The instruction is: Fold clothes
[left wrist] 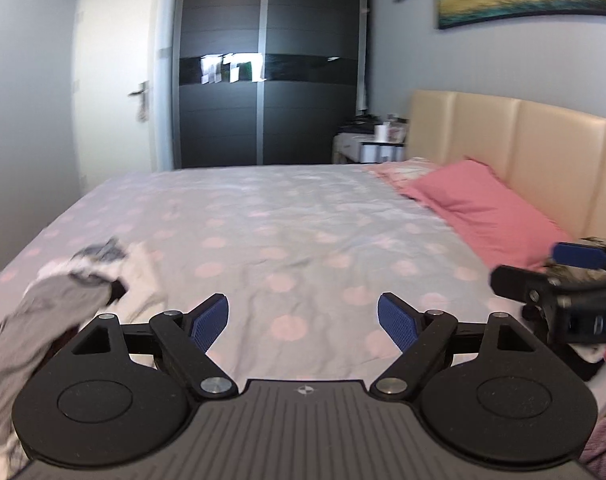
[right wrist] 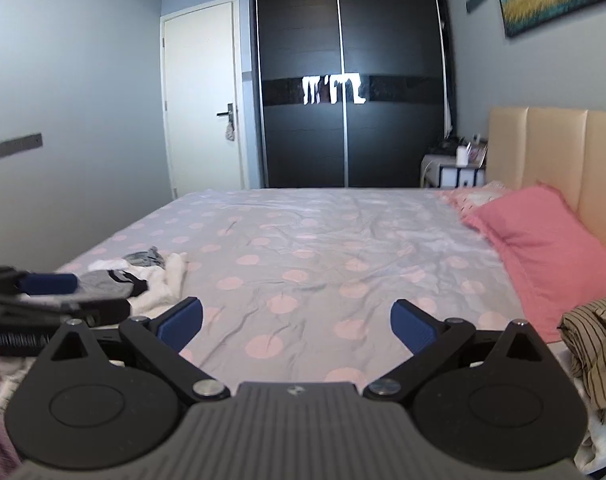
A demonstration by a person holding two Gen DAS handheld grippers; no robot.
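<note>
Both grippers are hovering low over a bed whose spotted sheet (right wrist: 303, 248), pale grey-lilac with pink dots, is lying largely bare in front of them. The left gripper (left wrist: 302, 322) is holding its blue-padded fingers (left wrist: 209, 322) spread wide apart with nothing between them, only sheet showing in the gap. The right gripper (right wrist: 297, 326) is likewise standing with its jaws wide apart and gripping nothing; it is also showing at the right edge of the left wrist view, blurred. The clothes to be folded are sitting in two places. A loose heap of clothes (right wrist: 143, 276), grey, white and dark pieces tangled together, is lying on the sheet to the left, near the bed's left edge and just beyond the left gripper's left finger; in the left wrist view the same heap is spreading down the left border, blurred. A brown-and-black striped garment (right wrist: 595, 352) is lying crumpled at the right, just beside the near end of a pink pillow (right wrist: 543, 248) that is resting against the beige padded headboard (right wrist: 563, 152). Beyond the bed a dark sliding wardrobe (right wrist: 347, 84) and a white door (right wrist: 203, 88) are standing against the far wall, with a small bedside table (right wrist: 451, 170) between wardrobe and headboard.
</note>
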